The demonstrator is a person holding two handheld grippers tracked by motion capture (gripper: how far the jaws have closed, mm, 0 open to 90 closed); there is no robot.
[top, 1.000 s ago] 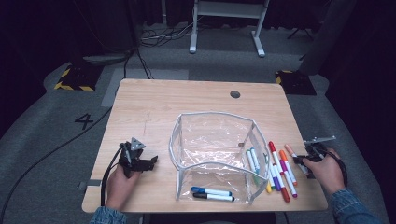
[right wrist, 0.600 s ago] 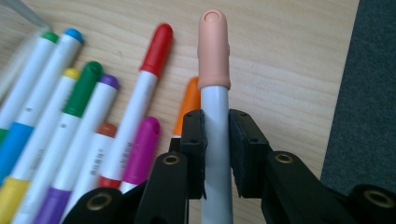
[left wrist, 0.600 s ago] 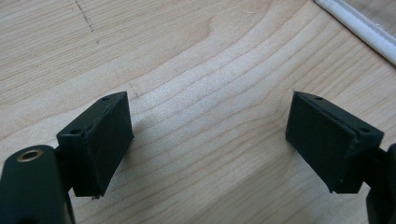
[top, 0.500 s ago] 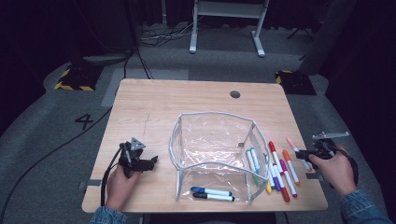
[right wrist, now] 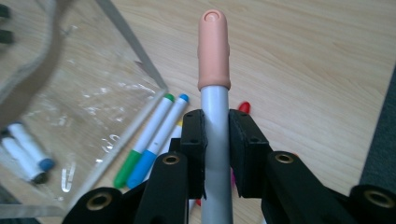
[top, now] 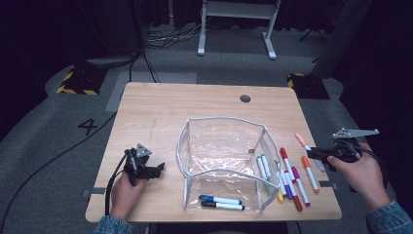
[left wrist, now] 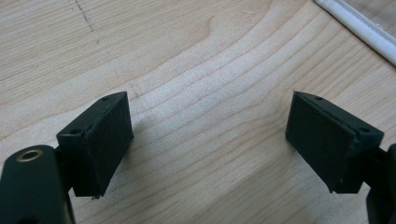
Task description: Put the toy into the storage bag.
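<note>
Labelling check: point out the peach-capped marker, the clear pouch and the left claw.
peach-capped marker (right wrist: 214,44): right gripper view, on its peach cap above the pads.
clear pouch (top: 221,120): high view, on its white far rim.
left claw (left wrist: 208,140): left gripper view, midway between its two open pads, over bare wood.
</note>
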